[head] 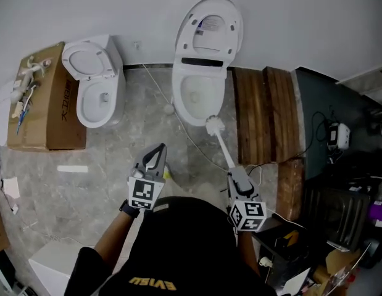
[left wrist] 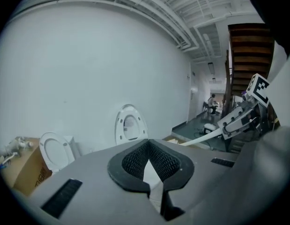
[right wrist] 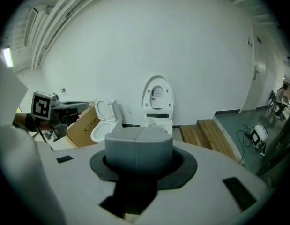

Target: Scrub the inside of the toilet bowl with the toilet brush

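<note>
Person's dark shirt (head: 172, 245) fills bottom edge. Right gripper (head: 235, 172) clenched on toilet brush (head: 221, 145) handle. Bristle head sits at front rim of open toilet bowl (head: 189, 100), outside basin. Left gripper (head: 157, 153) pinched closed, empty, over grey floor (head: 110, 156). Second toilet (head: 95, 88) and cardboard box (head: 49, 103) further left.

The person holds 2 grippers out in front of the chest, both pointing forward and down. The left gripper (head: 158, 150) sits at the left, its marker cube facing up; its 2 jaws meet at the tips with nothing between them. The bare left forearm (head: 108, 242) reaches forward from a dark sleeve, a dark band at the wrist. The right gripper (head: 236, 173) is level with the left one and well apart from it, its jaws closed on the handle of the toilet brush (head: 221, 147).
</note>
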Demonstrator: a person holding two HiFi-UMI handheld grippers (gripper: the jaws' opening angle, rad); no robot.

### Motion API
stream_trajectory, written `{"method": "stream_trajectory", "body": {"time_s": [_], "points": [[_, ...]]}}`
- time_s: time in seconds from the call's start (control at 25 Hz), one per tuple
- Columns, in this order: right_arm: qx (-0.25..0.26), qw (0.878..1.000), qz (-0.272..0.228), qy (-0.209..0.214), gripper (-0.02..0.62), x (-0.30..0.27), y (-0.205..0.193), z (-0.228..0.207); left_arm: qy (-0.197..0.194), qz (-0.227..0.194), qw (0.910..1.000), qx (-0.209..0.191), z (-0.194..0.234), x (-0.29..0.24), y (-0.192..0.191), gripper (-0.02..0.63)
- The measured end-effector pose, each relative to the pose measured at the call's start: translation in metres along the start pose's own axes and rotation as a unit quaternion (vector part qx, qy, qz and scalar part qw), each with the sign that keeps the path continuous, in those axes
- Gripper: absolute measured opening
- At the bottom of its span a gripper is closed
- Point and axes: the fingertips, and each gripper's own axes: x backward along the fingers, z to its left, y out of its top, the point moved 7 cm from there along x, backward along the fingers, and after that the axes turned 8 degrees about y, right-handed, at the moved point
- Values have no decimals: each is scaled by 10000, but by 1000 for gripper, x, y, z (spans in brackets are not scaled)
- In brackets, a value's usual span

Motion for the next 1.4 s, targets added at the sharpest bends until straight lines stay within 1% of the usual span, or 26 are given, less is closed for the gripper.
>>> {"method": "stream_trajectory", "body": {"time_s": [0.08,0.16,0.24,0.32,0.44,0.52,0.56,0.64,0.68,0.72,0.76,0.84,0.96,1.08,1.16,1.28,1.36,1.4], "points": [[76,9999,68,-41,160,-17,10,8,-84,45,9999,-90,24,-20,-1,18],[193,9996,205,-86,160,-31,20,9,-92,77,9999,-52,44,-39,0,18],[267,9990,340,-140,160,-46,30,1,-73,89,9999,5,59,-59,3,18],[254,9986,426,-202,160,-60,39,-14,-60,109,9999,49,64,-81,7,18],[293,9978,547,-214,160,-84,54,-45,-28,217,9996,154,59,-114,10,18],[589,9958,690,-116,160,-109,67,-73,-40,274,9996,114,50,-142,14,18],[862,9931,793,-7,160,-125,74,-88,-87,298,9995,-9,44,-158,16,18],[1525,9827,999,319,160,-159,92,-120,-171,377,9984,-382,34,-195,21,18],[1800,9763,1090,500,160,-176,101,-137,-150,423,9977,-510,31,-213,25,18],[1977,9709,1173,674,160,-192,109,-154,-77,452,9975,-543,30,-232,31,18],[2043,9673,1248,835,160,-208,118,-171,39,471,9977,-493,30,-249,39,18],[1952,9642,1388,1135,160,-238,131,-200,331,544,9975,-308,30,-281,52,18],[1833,9569,1595,1589,160,-281,135,-233,695,618,9956,-87,24,-322,59,18],[1990,9443,1858,1849,160,-323,128,-261,822,500,9953,34,13,-362,45,18],[2155,9340,2022,2010,159,-354,115,-271,803,450,9957,108,8,-386,24,18],[2416,9181,2243,2199,158,-408,89,-280,731,344,9967,128,8,-421,-15,18],[2659,9081,2393,2179,158,-435,70,-285,621,427,9965,368,6,-436,-49,18],[2734,9060,2443,2115,158,-449,62,-289,550,552,9957,509,6,-445,-69,18]]}}
